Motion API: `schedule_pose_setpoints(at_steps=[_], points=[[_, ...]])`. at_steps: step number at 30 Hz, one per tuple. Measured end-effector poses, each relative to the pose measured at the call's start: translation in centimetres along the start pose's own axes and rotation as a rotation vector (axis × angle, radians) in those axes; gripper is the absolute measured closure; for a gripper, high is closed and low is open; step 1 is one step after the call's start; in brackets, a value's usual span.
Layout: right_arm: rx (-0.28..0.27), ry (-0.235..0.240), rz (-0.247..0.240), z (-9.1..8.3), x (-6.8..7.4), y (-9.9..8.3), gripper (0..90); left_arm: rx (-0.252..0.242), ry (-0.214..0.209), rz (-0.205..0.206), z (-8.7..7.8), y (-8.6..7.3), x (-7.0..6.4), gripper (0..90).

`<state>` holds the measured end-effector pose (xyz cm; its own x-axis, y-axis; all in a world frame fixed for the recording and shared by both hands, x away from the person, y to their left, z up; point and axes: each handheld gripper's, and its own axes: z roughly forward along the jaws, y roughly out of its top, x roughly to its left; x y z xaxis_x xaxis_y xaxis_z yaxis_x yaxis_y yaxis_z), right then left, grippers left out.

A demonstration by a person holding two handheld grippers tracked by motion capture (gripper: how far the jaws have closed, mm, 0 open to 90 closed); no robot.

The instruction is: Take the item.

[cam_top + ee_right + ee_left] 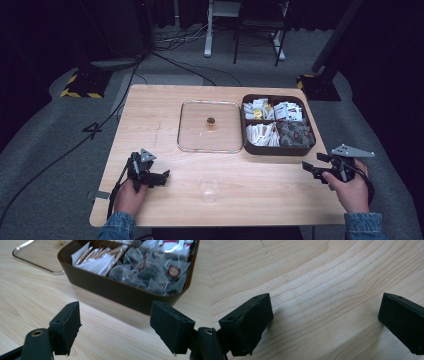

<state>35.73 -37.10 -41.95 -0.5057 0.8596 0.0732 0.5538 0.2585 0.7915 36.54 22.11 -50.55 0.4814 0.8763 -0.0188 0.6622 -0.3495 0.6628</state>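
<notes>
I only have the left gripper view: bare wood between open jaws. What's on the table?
Observer: A clear cup stands near the front edge, between the left gripper and the right gripper.
Operator: Anything behind it?
Observer: A clear lid with a small knob lies flat, next to a brown box.
Operator: Box contents?
Observer: Four compartments of sachets; dark tea bags fill the one nearest the right gripper.
Operator: Right gripper busy?
Observer: No, its jaws are open and empty, aimed at the box's front wall.

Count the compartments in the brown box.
4: far-left and far-right hold white packets, near-left white sachets, near-right dark clear-wrapped bags.
</notes>
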Motion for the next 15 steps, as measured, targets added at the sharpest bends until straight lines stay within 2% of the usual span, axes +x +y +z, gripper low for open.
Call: schedule_pose_setpoints(at_steps=[6, 15], points=[[-0.055, -0.008, 0.004, -0.4, -0.6, 1.5, 23.7, 0.0, -0.001, -0.001, 0.0, 0.0, 0.0, 0.0], [-0.092, -0.023, -0.008, 0.0, -1.4, 3.5, 26.1, 0.0, -0.001, 0.0, 0.0, 0.0, 0.0, 0.0]])
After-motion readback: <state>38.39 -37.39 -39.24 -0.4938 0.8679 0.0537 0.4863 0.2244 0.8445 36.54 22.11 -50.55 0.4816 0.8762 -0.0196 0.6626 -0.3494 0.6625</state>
